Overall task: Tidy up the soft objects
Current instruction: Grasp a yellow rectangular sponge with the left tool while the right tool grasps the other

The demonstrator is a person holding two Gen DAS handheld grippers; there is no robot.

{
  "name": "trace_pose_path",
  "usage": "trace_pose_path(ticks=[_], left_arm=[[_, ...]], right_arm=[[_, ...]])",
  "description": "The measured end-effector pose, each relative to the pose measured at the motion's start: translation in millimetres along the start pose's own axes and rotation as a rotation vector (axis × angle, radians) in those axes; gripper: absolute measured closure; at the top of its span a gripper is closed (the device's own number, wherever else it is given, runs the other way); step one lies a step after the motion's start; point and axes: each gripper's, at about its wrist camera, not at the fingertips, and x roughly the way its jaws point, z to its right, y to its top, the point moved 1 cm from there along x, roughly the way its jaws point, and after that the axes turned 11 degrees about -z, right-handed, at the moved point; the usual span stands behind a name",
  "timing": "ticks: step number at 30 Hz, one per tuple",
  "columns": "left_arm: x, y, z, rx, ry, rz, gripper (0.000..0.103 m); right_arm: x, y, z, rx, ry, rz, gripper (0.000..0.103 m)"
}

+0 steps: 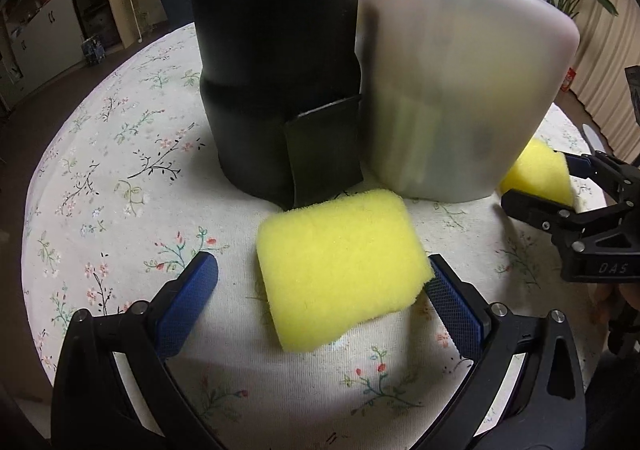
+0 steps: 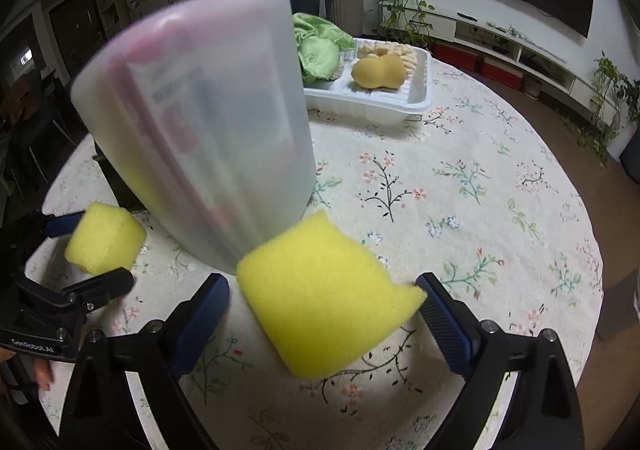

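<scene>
Green cloth [image 2: 320, 50] and tan sponge [image 2: 378, 73] fill the tray [image 2: 420, 102], upper centre; each wide-open hand-held gripper [image 1: 324, 282] [image 2: 322, 306] straddles an ungripped yellow sponge [image 1: 340, 266] [image 2: 324, 302].

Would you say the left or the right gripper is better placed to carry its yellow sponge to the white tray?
Probably the right gripper: the white tray shows openly beyond its sponge, while the left gripper faces the black container.
</scene>
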Motion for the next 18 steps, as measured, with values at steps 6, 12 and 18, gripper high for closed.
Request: trace_pose_path(ticks=[6,12,18], left_arm=[[-1,-2,4,0.002,0.020,0.008,0.003],[-7,-6,4,-0.002,0.023,0.028,0.020],[-12,-12,6,-0.002,0.013,0.045,0.041]], right_arm=[[2,-3,-5,-0.025,-0.031,-0.003,0.015],[-1,-6,-3,-0.017,-0.034,0.009,0.025],[-7,-14,-7,0.003,-0.049,0.009,0.036]])
